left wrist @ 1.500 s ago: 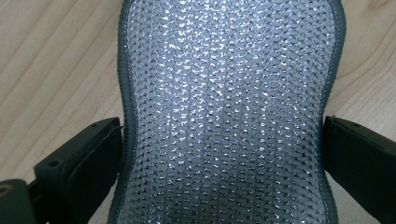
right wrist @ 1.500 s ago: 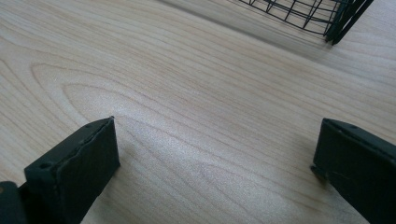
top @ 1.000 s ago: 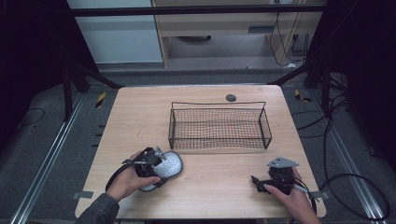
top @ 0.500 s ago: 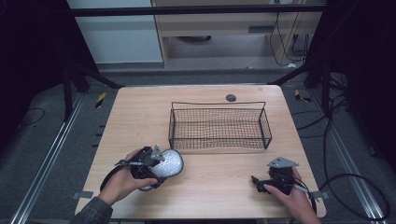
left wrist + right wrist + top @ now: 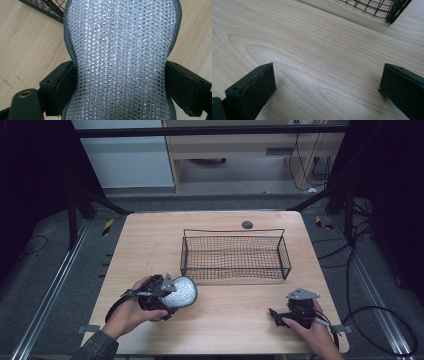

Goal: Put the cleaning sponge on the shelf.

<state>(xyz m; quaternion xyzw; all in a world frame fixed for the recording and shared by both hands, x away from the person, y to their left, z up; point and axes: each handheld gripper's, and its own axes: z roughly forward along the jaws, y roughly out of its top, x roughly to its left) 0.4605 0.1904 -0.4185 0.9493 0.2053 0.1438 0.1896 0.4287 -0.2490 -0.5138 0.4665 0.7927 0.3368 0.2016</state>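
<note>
Pale wood grain covers the worktop (image 5: 225,320) in front of me, with dark floor, rails and loose cables around it. A black wire basket (image 5: 233,254) stands a little beyond the middle of the worktop, and a small dark round disc (image 5: 247,224) lies behind it near the far edge. My left gripper (image 5: 167,296) is at the near left, in my left hand (image 5: 131,310), and its jaws are clamped on a silvery mesh pad (image 5: 121,60) with a dark grey bound edge; in the left gripper view the pad's narrowed waist sits between the two jaws, each pressed against one side, and a corner of the basket shows just past the pad's top. From above, the pad lies near the basket's front left corner but apart from it. My right gripper (image 5: 328,86) rests low at the near right in my right hand (image 5: 312,327), its jaws spread wide with bare wood between them, and the basket's corner is farther off.
</note>
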